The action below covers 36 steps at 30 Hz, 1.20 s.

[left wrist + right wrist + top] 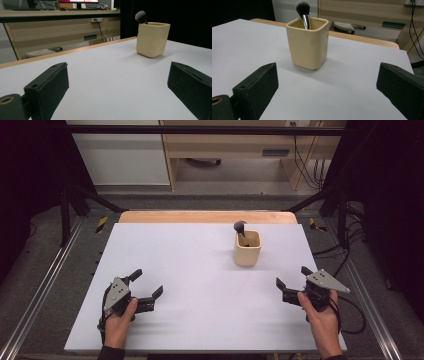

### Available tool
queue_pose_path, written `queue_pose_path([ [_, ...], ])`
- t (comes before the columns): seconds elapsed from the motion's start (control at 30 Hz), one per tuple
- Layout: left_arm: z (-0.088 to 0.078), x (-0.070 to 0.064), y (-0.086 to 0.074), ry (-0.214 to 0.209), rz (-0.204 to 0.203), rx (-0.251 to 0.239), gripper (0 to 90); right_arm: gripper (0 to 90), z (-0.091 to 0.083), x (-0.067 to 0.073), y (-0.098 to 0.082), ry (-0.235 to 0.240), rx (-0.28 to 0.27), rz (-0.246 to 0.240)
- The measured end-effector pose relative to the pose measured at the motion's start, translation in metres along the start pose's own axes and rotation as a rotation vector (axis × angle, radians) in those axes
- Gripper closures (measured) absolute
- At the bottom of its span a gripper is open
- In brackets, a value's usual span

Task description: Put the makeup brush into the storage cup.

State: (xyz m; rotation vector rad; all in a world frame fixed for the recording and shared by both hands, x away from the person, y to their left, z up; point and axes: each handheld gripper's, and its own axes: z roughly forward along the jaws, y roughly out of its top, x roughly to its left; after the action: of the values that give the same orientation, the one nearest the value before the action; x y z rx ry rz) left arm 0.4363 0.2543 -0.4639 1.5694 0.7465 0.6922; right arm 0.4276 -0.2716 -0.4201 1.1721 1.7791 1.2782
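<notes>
The right gripper point(291, 277) rests low over the white table point(200, 270) at its near right side, its jaws spread wide with nothing between them. The left gripper point(148, 282) waits at the near left side, released in the same way and empty. Both point toward the cream cup point(247, 249), which stands upright on the far right part of the table, well apart from the left gripper and nearer to the right one. A makeup brush point(303, 11) stands inside the cup, tilted, with its dark bristles up above the rim. The work seems to be at its beginning, at the approach, since nothing is touched yet. The next move probably calls for the right gripper to rise above the cup rim and close on the thin metal neck of the brush, while the cup must not tip over.
</notes>
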Motion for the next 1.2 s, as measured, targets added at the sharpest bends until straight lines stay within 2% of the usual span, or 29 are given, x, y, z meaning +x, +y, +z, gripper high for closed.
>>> queue_pose_path([
  [0.67,0.001,-0.001,-0.001,-0.003,0.002,0.002,3.3,5.3,-0.007,-0.003,-0.028,0.001,0.001,0.036],
  [1.2,0.001,-0.002,-0.001,-0.006,0.011,0.011,3.3,5.7,0.008,0.009,-0.035,0.032,-0.038,0.032],
])
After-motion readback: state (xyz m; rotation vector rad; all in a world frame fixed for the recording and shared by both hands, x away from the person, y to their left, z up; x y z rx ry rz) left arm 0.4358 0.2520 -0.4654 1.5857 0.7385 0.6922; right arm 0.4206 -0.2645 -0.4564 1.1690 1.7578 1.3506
